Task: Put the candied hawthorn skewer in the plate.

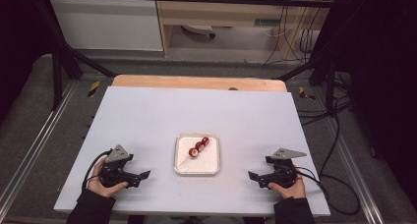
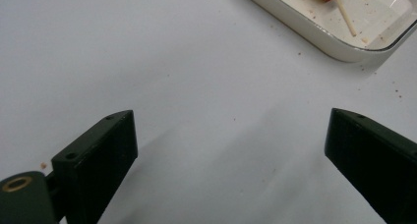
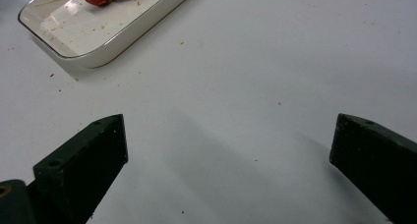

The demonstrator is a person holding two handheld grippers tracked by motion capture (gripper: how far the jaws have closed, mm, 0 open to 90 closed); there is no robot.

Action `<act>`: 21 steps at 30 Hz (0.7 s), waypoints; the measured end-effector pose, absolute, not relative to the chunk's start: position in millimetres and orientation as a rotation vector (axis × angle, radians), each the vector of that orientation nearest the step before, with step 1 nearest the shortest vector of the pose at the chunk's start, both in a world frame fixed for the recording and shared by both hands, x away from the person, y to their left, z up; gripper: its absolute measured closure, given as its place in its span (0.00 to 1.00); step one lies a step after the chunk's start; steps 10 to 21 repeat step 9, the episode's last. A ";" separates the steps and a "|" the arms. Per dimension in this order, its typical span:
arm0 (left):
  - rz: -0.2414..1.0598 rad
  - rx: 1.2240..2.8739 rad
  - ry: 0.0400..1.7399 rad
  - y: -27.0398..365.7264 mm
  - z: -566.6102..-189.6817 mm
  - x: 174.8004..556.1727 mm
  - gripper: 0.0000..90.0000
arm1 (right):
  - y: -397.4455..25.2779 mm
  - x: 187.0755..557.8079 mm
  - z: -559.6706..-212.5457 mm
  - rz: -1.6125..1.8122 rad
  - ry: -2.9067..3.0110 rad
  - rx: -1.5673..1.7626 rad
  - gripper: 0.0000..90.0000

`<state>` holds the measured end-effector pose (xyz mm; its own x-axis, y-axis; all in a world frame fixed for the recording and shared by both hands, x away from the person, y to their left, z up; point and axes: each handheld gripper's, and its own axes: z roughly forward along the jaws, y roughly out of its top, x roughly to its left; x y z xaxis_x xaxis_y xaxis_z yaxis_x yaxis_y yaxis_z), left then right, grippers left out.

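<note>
both hands rest low: left gripper (image 1: 142, 177) and right gripper (image 1: 253, 177) gape wide, holding nothing. high view shows three red fruits (image 1: 198, 146) on one skewer (image 1: 183, 161) in one white tray (image 1: 213, 169).

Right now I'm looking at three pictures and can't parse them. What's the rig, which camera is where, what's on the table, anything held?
There is no robot arm here. A person sits at a table and holds a two-jaw tool in each hand: the left gripper and the right gripper.

The high view comes from a fixed camera above the person's side, looking forward and down. The other two pictures come from cameras riding on the grippers, each looking along its own black jaws, which rise from the bottom edge.

On the white table stands a shallow white tray, between the two grippers. In it lies a skewer of three red fruit pieces on a thin wooden stick. Crumbs are scattered in the tray and around it.

Nothing is held. Both grippers have their jaws wide apart over bare table, short of the tray.
</note>
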<state>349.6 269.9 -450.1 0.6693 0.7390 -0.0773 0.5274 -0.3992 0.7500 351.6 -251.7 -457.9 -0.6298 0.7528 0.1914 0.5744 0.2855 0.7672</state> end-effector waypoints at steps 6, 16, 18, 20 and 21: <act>0.348 2.107 0.972 272.1 -454.5 348.2 0.06 | -251.7 351.3 -457.8 1.252 2.355 1.225 0.01; 0.356 2.106 0.968 271.6 -453.6 347.8 0.06 | -252.1 350.8 -457.4 1.252 2.359 1.213 0.01; 0.356 2.106 0.968 271.6 -453.6 347.8 0.06 | -252.1 350.8 -457.4 1.252 2.359 1.213 0.01; 0.356 2.106 0.968 271.6 -453.6 347.8 0.06 | -252.1 350.8 -457.4 1.252 2.359 1.213 0.01; 0.356 2.106 0.968 271.6 -453.6 347.8 0.06 | -252.1 350.8 -457.4 1.252 2.359 1.213 0.01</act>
